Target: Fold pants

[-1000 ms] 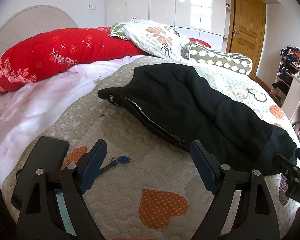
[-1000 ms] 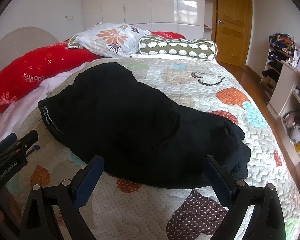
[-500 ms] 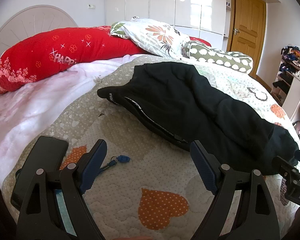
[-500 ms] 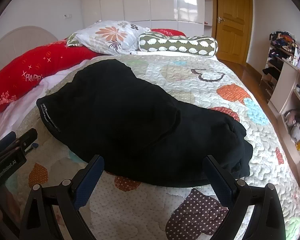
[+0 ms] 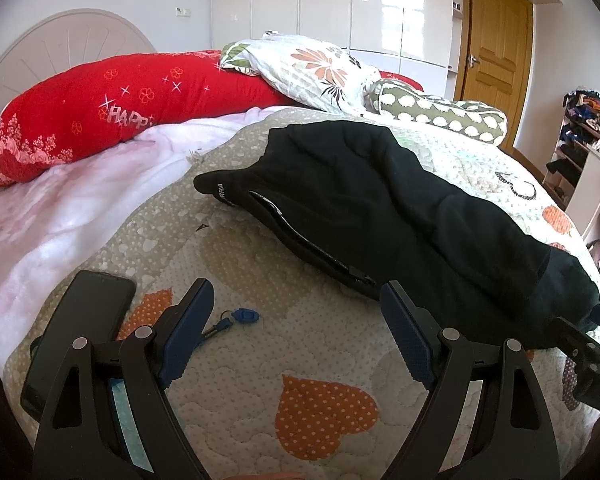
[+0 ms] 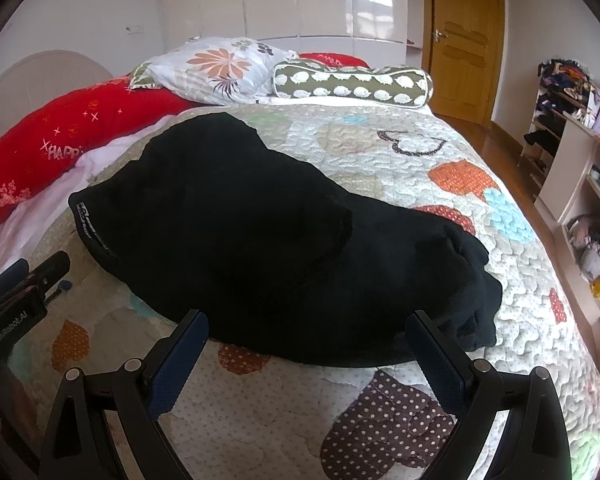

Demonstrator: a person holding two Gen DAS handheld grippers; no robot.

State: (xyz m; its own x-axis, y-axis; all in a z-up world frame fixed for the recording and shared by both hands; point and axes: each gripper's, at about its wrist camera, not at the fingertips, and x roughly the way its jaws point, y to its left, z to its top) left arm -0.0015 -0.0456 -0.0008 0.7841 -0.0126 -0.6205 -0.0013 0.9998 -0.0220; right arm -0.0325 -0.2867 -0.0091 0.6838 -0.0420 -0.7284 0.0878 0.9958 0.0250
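Black pants (image 5: 380, 208) lie spread across the quilted bed, waistband with white lettering to the left, legs bunched at the right; they also show in the right wrist view (image 6: 260, 232). My left gripper (image 5: 296, 320) is open and empty, hovering just short of the pants' near zipper edge. My right gripper (image 6: 306, 344) is open and empty, its tips at the pants' near edge. The left gripper's body shows at the left of the right wrist view (image 6: 16, 300).
A black phone (image 5: 80, 320) and a blue key fob (image 5: 240, 316) lie on the quilt (image 5: 260, 380) near the left gripper. A red pillow (image 5: 100, 108), floral pillow (image 6: 216, 68) and green bolster (image 6: 352, 84) sit at the headboard. Shelves (image 6: 572, 168) stand to the right.
Both grippers have edged slightly forward and down toward the pants' near edge. The pants have not moved.
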